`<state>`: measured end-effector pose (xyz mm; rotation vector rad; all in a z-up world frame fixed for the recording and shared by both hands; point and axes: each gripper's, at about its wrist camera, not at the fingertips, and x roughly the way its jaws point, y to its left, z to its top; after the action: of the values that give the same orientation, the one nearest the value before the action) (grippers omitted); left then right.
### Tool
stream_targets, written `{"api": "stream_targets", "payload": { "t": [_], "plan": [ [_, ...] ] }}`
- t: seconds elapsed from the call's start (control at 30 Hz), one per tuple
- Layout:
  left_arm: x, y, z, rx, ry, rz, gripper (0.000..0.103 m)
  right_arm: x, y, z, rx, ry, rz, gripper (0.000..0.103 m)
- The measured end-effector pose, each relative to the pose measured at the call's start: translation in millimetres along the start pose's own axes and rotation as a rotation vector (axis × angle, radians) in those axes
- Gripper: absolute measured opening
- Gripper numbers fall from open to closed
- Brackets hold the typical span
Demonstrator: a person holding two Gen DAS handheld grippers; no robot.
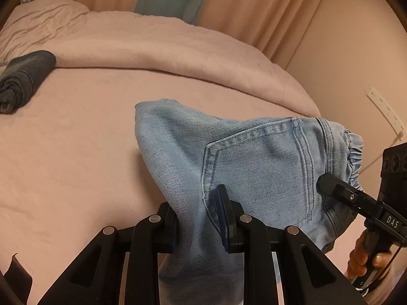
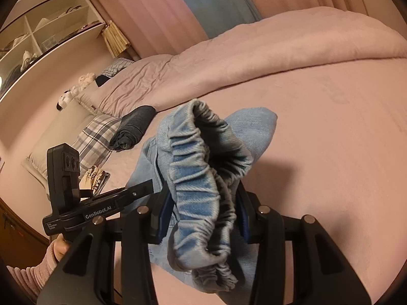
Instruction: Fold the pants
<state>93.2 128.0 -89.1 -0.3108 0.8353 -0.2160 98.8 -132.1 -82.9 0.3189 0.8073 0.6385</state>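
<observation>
Jeans [image 1: 254, 157] lifted over pink bed [image 1: 76, 152], bedspread open around

The right claw [image 2: 203, 216] clamps the gathered elastic waistband of the light-blue pants [image 2: 203, 178] above the pink bed [image 2: 330, 152]. At left, the left claw [image 2: 150, 186] reaches the denim; a dark rolled garment [image 2: 132, 127] lies farther left.

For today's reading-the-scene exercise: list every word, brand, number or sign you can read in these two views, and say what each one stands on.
"DAS" – white letters on the black body of the right tool, seen in the left wrist view.
"GenRobot.AI" – white letters on the black body of the left tool, seen in the right wrist view.
Small white print on that body's near end: too small to read.
The jeans show no readable label.
</observation>
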Motion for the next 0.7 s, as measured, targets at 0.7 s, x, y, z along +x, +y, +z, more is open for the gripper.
{"api": "stream_targets", "payload": {
  "t": [0.7],
  "plan": [
    [44, 42, 46, -0.035, 0.012, 0.06, 0.023, 71, 2, 45, -0.04, 0.019, 0.005, 0.043]
  ]
}}
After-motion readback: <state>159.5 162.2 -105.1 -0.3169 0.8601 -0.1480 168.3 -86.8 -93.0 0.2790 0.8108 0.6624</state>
